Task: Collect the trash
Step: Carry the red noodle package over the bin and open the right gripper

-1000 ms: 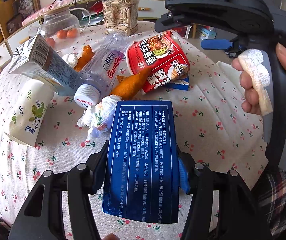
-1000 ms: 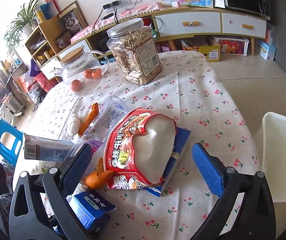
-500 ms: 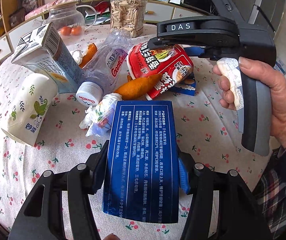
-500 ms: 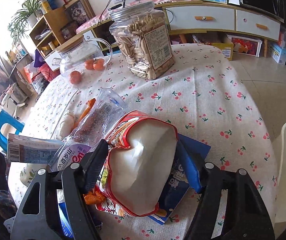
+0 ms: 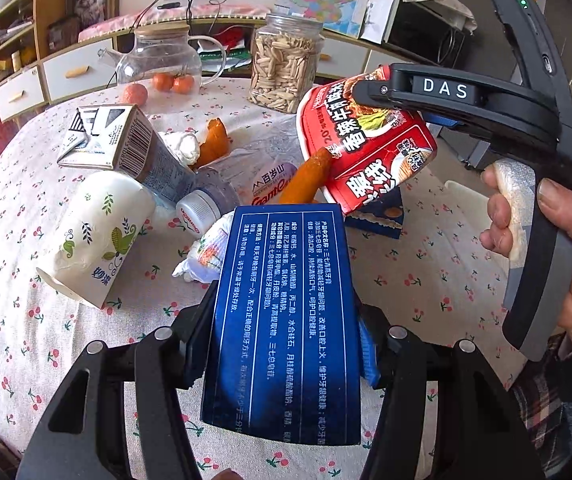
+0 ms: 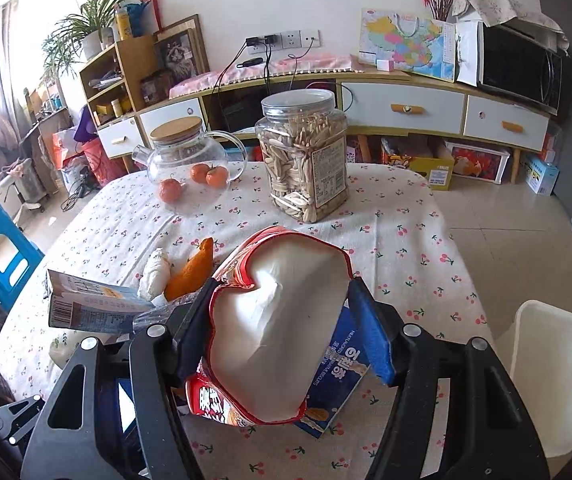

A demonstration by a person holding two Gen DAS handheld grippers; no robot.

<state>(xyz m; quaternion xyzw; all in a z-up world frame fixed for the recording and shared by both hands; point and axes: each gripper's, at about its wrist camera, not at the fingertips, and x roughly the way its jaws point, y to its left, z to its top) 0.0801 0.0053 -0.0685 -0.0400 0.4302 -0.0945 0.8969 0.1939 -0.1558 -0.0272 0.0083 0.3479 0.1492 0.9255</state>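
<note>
My left gripper [image 5: 286, 320] is shut on a dark blue carton [image 5: 286, 260] with white print, held above the table. My right gripper [image 6: 282, 300] is shut on a red instant noodle cup [image 6: 278, 320], squeezing its rim; the cup [image 5: 365, 148] hangs tilted above the pile. On the cloth lie a milk carton [image 5: 126, 148], a white paper cup [image 5: 98, 232], a plastic bottle [image 5: 238, 188], a crumpled tissue [image 5: 206, 256], orange peel [image 5: 305, 176] and a blue biscuit box [image 6: 337, 376].
A seed jar [image 6: 305, 164], a glass teapot [image 6: 186, 156] and mandarins [image 6: 206, 174] stand at the table's far side. A white chair [image 6: 549, 368] is at the right, a blue stool [image 6: 2, 252] at the left. A hand [image 5: 557, 248] grips the right handle.
The right gripper closed on the noodle cup and lifted it off the table, tilting it. The left gripper kept its hold on the blue carton and rose a little.
</note>
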